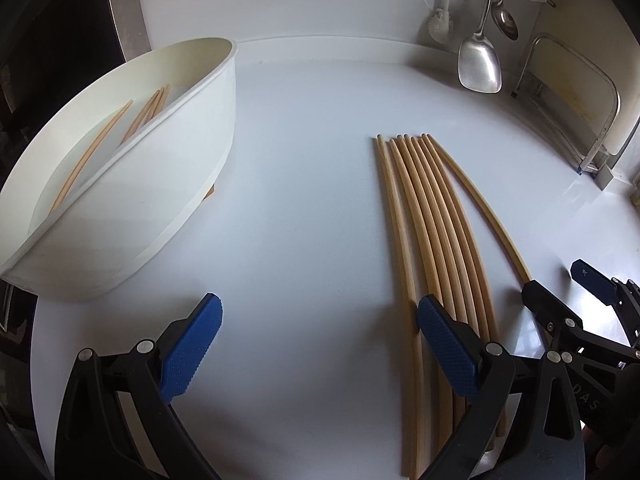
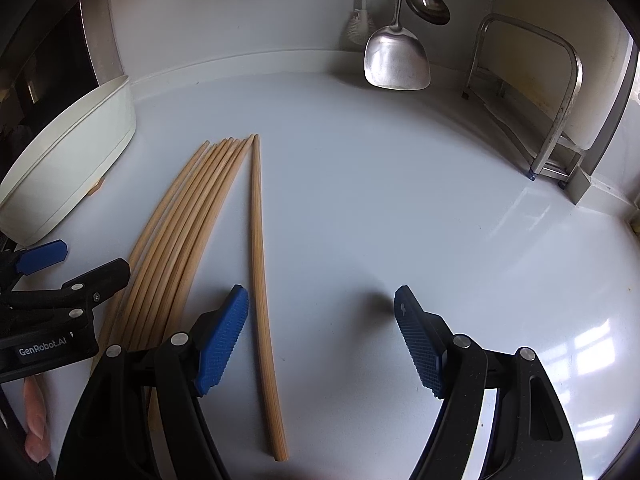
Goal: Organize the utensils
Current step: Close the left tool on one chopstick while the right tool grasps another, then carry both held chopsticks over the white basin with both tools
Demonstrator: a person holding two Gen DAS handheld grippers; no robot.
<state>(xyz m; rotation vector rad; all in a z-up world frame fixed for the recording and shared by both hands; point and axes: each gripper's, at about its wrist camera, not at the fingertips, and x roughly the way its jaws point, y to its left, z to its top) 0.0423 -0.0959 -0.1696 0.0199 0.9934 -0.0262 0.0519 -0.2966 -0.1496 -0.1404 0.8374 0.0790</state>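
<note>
A white oval holder (image 1: 168, 168) stands at the left with three wooden chopsticks (image 1: 149, 114) inside it. Several more chopsticks (image 1: 432, 220) lie side by side on the white counter. My left gripper (image 1: 320, 312) is open, with nothing between its pads; its right finger (image 1: 444, 340) hovers over the near ends of the bundle. In the right wrist view one chopstick (image 2: 258, 272) lies apart from the bundle (image 2: 180, 240). It runs between the jaws of my open right gripper (image 2: 320, 296), close to the left pad (image 2: 224, 340), and is not pinched. The left gripper (image 2: 90, 260) shows at the left edge.
A metal spatula (image 2: 396, 56), a ladle (image 2: 428, 0) and a brush (image 2: 360, 26) hang on the back wall. A metal rack (image 2: 556, 120) stands at the back right. A steel edge (image 2: 96, 20) borders the counter at the left. A fingertip (image 2: 36, 420) shows bottom left.
</note>
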